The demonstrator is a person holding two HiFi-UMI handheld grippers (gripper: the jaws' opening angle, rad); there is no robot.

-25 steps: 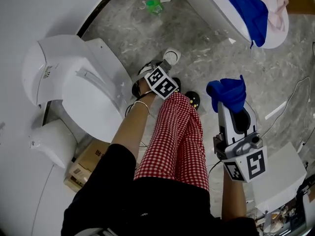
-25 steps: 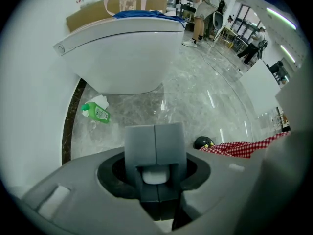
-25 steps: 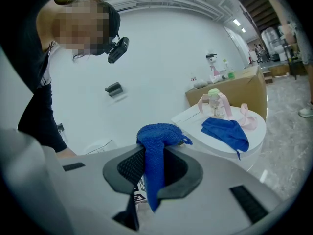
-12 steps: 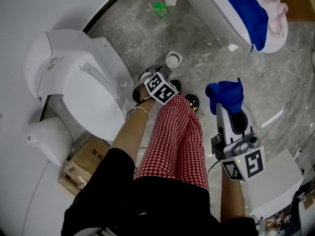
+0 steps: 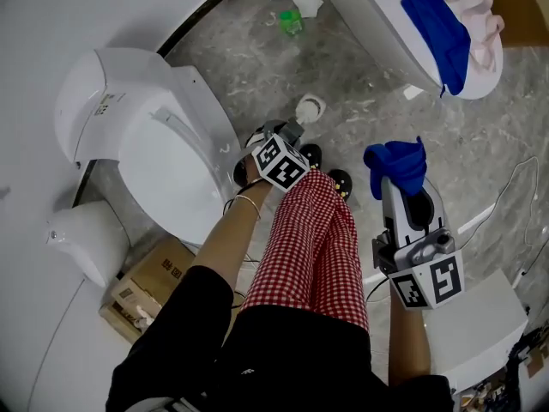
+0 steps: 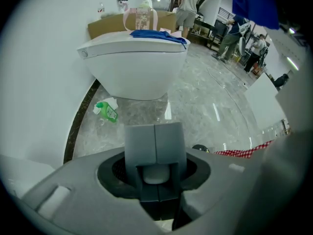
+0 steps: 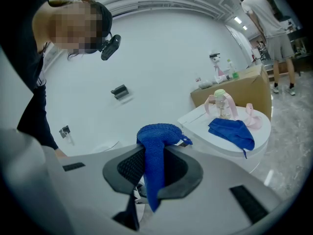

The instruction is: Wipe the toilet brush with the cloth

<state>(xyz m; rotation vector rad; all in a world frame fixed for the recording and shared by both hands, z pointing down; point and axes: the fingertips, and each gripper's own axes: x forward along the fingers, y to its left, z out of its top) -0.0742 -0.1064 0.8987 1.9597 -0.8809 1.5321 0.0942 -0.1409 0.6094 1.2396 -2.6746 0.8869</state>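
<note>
In the head view my left gripper [image 5: 290, 130] points down at the floor, just short of the white round brush holder [image 5: 309, 107]. Its jaws [image 6: 155, 133] are shut on a white rounded handle [image 6: 155, 173], the toilet brush's top. The brush head is hidden under the gripper. My right gripper [image 5: 397, 177] stays out to the right, shut on a bunched blue cloth [image 5: 395, 163]. That cloth [image 7: 155, 148] drapes over and down between the jaws of my right gripper [image 7: 152, 166].
A white toilet [image 5: 154, 144] with its lid down stands at the left, a cardboard box [image 5: 150, 286] beside it. A white basin [image 5: 386, 15] carries another blue cloth [image 5: 437, 24]. A green bottle [image 5: 292, 21] lies on the floor. The person's checked trouser leg [image 5: 313, 247] is between the grippers.
The left gripper has risen and drawn back from the brush holder, still shut on the handle. The right gripper with the cloth has barely moved.
</note>
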